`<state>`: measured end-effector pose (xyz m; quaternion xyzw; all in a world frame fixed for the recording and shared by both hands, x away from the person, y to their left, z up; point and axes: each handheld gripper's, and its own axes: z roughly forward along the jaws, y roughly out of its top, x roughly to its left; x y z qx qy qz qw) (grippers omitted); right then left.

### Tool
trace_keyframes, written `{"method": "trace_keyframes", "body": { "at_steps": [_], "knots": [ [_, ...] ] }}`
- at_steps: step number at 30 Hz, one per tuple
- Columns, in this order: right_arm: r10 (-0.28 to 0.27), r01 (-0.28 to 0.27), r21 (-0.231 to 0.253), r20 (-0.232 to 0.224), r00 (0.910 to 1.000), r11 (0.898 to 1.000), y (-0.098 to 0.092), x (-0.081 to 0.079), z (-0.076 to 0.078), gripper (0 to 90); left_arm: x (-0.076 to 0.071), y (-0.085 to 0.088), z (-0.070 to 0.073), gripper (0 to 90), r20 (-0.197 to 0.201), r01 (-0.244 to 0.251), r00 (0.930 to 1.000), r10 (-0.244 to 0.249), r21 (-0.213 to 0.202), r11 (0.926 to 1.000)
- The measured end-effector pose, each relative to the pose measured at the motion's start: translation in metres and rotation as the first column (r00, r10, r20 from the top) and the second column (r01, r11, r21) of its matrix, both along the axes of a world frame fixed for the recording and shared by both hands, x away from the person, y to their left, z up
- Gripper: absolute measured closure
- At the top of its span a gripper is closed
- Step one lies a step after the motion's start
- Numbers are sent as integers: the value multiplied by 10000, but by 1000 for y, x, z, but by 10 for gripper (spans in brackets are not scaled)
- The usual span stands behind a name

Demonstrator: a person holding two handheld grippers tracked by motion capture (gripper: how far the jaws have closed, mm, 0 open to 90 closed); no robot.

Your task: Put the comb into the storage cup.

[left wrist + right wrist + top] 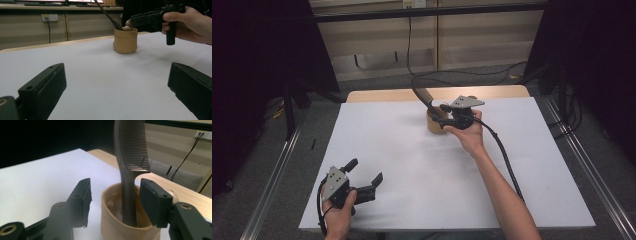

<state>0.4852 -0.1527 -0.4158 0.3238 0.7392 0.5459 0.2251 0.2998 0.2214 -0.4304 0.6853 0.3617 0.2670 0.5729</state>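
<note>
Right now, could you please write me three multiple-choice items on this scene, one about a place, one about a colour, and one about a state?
1. Where does the comb stand?
A. flat on the white sheet
B. upright in the tan pouch
C. in the left gripper

2. What colour is the pouch?
A. tan
B. blue
C. green

3. How is the right gripper set?
A. shut on the comb
B. lying on the table
C. open, its fingers either side of the comb's handle

Answers: 1 B, the handle rises from inside the pouch; 2 A, it shows tan in every view; 3 C, a gap shows between each finger and the handle.
</note>
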Motion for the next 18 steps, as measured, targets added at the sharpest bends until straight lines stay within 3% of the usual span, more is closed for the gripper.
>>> {"method": "trace_keyframes", "body": {
  "at_steps": [5, 9, 12, 18],
  "knots": [
    [-146, 148, 209, -85, 9999, 9997, -1, -6, 3, 311, 0, 0, 0, 21, 6, -121, 9999, 121, -75, 9999],
    [-408, 411, 252, -128, 9991, 9988, -4, -9, 5, 223, 3, -1, -2, 21, -211, -244, 9995, 242, -82, 9997],
    [-562, 567, 239, -215, 9982, 9981, -7, -12, 5, 159, 3, -2, -1, 20, -116, -236, 9997, 234, -120, 9997],
    [-969, 982, 395, -337, 9947, 9944, -17, -16, 4, 104, 3, 0, -1, 20, -111, -258, 9996, 257, -120, 9996]
  ]
}}
